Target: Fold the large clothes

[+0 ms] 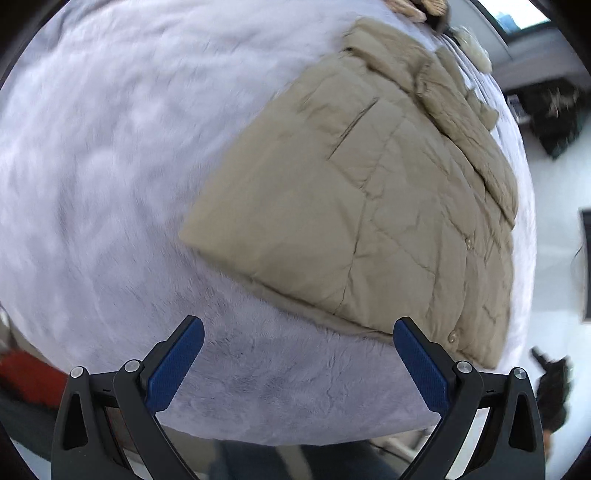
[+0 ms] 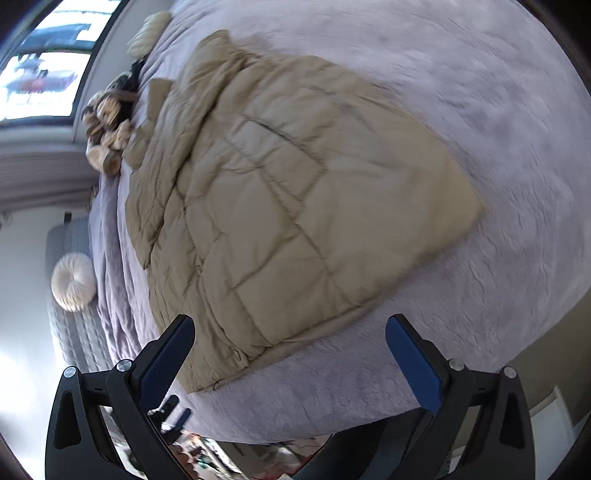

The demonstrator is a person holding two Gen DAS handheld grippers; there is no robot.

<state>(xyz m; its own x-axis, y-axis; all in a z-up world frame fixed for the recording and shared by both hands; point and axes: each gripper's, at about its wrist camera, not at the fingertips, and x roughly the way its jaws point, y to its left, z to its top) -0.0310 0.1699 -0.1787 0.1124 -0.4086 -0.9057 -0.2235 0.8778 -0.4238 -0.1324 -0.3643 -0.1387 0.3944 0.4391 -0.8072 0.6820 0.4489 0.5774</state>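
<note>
A beige quilted puffer jacket (image 1: 373, 206) lies flat on a pale lilac plush bedspread (image 1: 110, 166), with its sleeve folded over the front. In the right wrist view the same jacket (image 2: 288, 206) fills the middle, and its hem corner with snap buttons lies near the bed's front edge. My left gripper (image 1: 297, 325) hangs open above the bedspread, just below the jacket's hem, with nothing between its blue pads. The right gripper (image 2: 290, 323) is open wide over the jacket's lower hem, not touching it.
Stuffed toys (image 2: 107, 122) and a cream cushion (image 2: 149, 31) lie at the head of the bed. A round white pillow (image 2: 72, 282) rests on a grey quilted surface beside the bedspread (image 2: 498, 129). A window (image 2: 44, 62) is beyond. The other gripper (image 1: 552, 384) shows at the right edge.
</note>
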